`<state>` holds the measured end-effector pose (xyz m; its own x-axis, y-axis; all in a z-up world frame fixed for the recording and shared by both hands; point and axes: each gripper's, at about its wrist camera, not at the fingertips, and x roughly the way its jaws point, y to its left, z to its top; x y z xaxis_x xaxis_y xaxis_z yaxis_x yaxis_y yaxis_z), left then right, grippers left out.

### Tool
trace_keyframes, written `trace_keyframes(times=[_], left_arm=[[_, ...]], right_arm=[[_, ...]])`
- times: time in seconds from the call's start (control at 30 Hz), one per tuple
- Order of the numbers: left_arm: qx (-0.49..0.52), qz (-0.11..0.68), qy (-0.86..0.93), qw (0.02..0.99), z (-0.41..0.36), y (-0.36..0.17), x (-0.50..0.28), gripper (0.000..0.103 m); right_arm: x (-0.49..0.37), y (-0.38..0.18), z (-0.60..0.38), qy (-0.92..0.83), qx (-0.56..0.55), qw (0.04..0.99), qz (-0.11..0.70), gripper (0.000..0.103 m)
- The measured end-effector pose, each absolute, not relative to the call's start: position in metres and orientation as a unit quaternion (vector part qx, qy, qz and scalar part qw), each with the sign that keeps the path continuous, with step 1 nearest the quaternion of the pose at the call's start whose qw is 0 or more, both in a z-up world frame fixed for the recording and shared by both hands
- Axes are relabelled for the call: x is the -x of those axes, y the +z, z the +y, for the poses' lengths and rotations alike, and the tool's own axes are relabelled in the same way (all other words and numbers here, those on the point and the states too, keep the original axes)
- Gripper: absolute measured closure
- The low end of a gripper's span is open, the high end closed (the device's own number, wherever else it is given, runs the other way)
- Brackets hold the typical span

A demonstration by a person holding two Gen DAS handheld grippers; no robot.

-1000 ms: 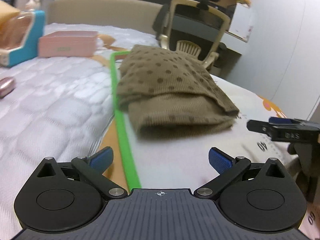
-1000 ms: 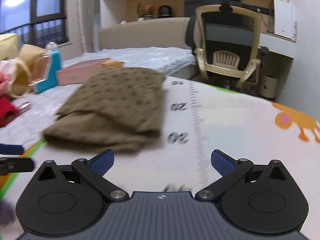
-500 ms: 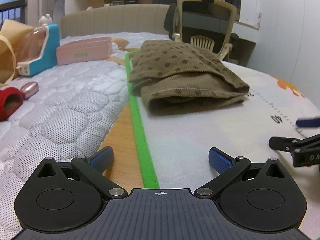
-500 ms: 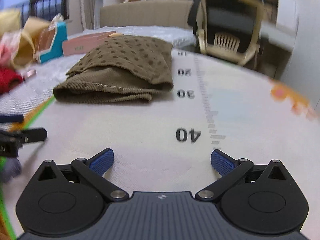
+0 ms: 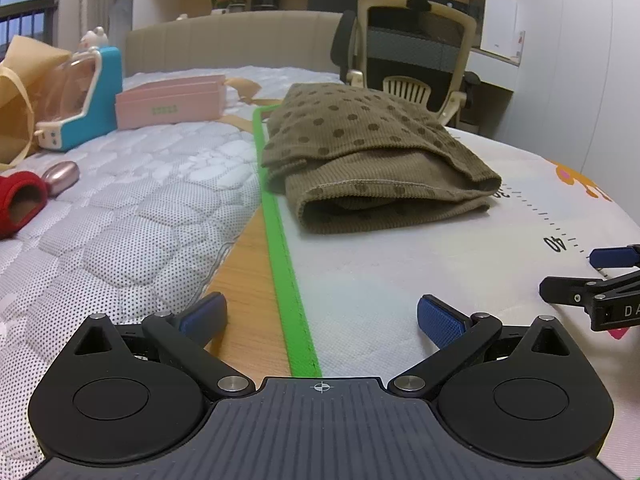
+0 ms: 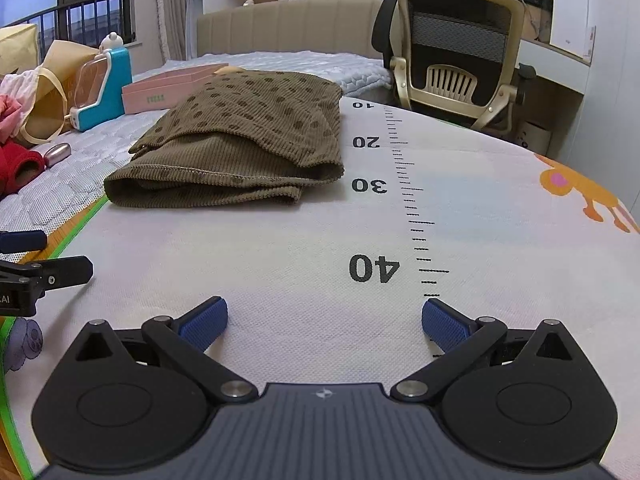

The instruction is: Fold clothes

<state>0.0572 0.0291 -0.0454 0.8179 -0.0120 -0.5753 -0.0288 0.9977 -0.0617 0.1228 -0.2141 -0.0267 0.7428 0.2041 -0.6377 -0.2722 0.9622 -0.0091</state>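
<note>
Left wrist view: the left claw (image 5: 322, 316) is spread wide and holds nothing, its blue fingertips (image 5: 440, 320) straddling the green border (image 5: 280, 240) of a white mat (image 5: 400, 272). Ahead on the mat lies the folded garment (image 5: 372, 160), olive-brown ribbed cloth with darker dots, its left edge touching the green border. The right claw (image 5: 600, 276) enters from the right edge, low over the mat and well apart from the garment.

Right wrist view: the right claw (image 6: 324, 320) is likewise spread and empty, hovering over the mat (image 6: 280, 264) beside the printed numeral 40 (image 6: 374, 269) of a ruler scale (image 6: 412, 200). The garment (image 6: 248, 144) lies just left of the scale, between the numerals 10 and 30. The left claw (image 6: 44, 256) shows at the left edge.

Background: a quilted mattress (image 5: 120, 208) carrying a pink box (image 5: 170, 102), a blue-and-clear case (image 5: 80, 96) and a red item (image 5: 18, 200); an office chair (image 6: 460, 52) stands beyond the mat.
</note>
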Motion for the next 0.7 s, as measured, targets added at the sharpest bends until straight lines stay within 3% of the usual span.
trace_keyframes(times=[0.7], left_arm=[[0.032, 0.302, 0.005, 0.953, 0.0306, -0.0452, -0.0593, 0.000]], right_arm=[[-0.1237, -0.0274, -0.2148, 0.129, 0.050, 0.932, 0.335, 0.000]])
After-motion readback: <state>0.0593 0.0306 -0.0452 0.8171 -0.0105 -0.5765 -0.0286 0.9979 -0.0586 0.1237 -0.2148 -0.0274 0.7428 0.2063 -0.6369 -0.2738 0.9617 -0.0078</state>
